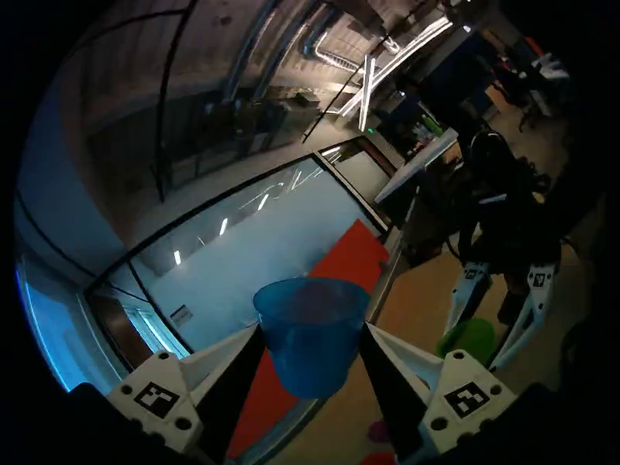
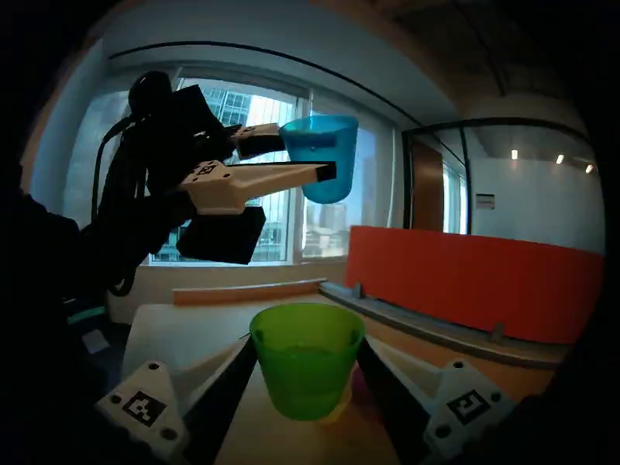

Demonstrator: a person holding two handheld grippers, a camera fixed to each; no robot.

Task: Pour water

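— Nearest the lens in the right gripper view, what do you have?

— Right gripper, both fingers pressed on a green cup. The cup stands upright, mouth up, long axis vertical. It is low over a pale table; I cannot tell whether its base touches. Something pink and yellowish shows just under its base.

— And the other cup?

— A blue cup, translucent, held high by the left gripper, one finger on each side wall. It is also mouth up, axis close to vertical, with the rim only slightly off level. It hangs above and to the left of the green one, well apart from it.

— Same from the left gripper view?

— Yes. The blue cup is pinched between the left gripper's fingers. Farther off, the right gripper points downward around the green cup.

— Room to move?

— Open air between the two cups. An orange partition runs along the table's right edge, a window stands behind its far edge, and the near tabletop lies bare.
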